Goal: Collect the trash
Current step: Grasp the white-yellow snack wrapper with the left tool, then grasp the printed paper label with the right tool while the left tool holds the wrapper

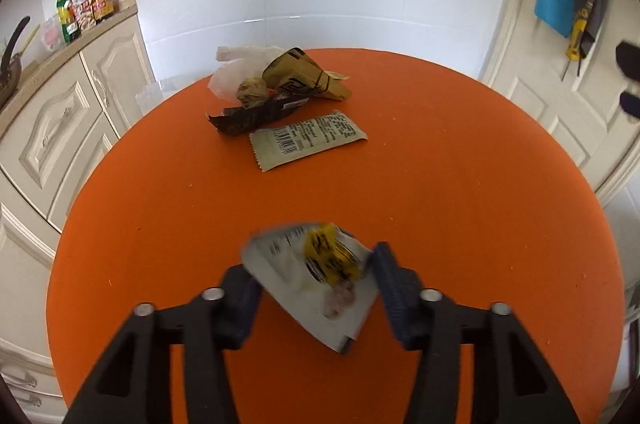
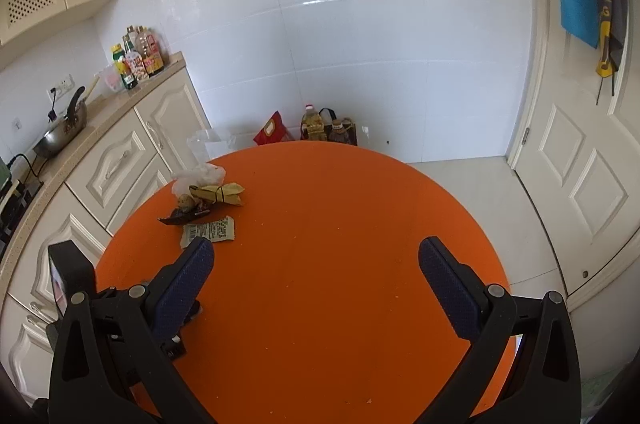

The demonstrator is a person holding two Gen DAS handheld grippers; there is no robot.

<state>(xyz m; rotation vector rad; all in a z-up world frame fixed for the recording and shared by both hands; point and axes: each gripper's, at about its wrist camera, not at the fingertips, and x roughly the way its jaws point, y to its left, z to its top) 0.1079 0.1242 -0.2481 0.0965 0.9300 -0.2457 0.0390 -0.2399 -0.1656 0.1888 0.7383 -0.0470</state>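
Observation:
A white and yellow snack wrapper [image 1: 320,276] lies between the fingers of my left gripper [image 1: 316,284], blurred; the jaws stand close on both its sides, and I cannot tell if they grip it. On the round orange table [image 1: 440,184] a trash pile sits at the far left: a flat beige packet with a barcode [image 1: 306,138], a dark wrapper [image 1: 256,116], a tan paper bag [image 1: 304,72] and a clear plastic bag [image 1: 240,64]. The pile also shows in the right wrist view [image 2: 208,208]. My right gripper [image 2: 316,272] is open and empty above the table.
Cream cabinets [image 2: 120,160] with bottles [image 2: 136,60] and a pan [image 2: 64,132] stand left. A white door [image 2: 580,184] is on the right. Oil bottles and a red bag [image 2: 276,130] sit on the floor behind the table.

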